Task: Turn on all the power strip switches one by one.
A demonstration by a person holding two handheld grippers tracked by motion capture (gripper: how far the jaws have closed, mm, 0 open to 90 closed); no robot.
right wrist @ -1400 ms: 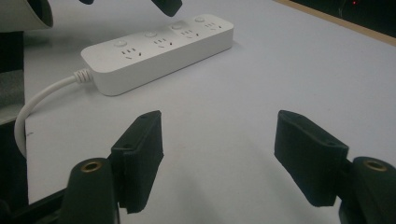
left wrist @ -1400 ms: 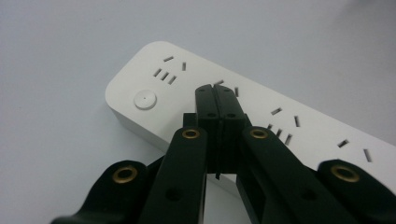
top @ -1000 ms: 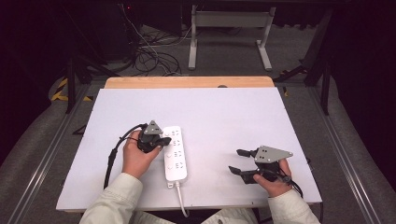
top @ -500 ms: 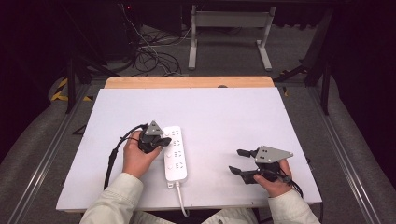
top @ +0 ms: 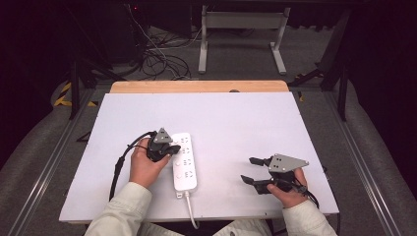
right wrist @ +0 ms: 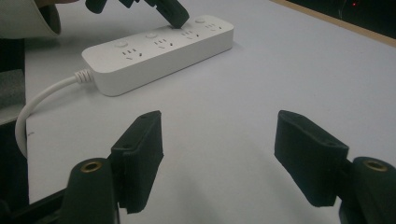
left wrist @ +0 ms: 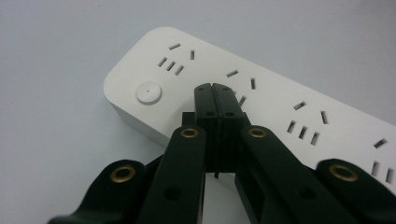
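My left gripper (top: pixel 169 150) has its jaws pressed together, tips down on the top face of the white power strip (top: pixel 184 162), beside the round button (left wrist: pixel 148 92) near its far end. I see the strip lying lengthwise on the white table (top: pixel 236 123), at about seven o'clock from the table's middle, its cord (top: pixel 191 212) trailing off the near edge. My right gripper (top: pixel 253 170) sits at five o'clock, jaws spread wide, holding nothing.
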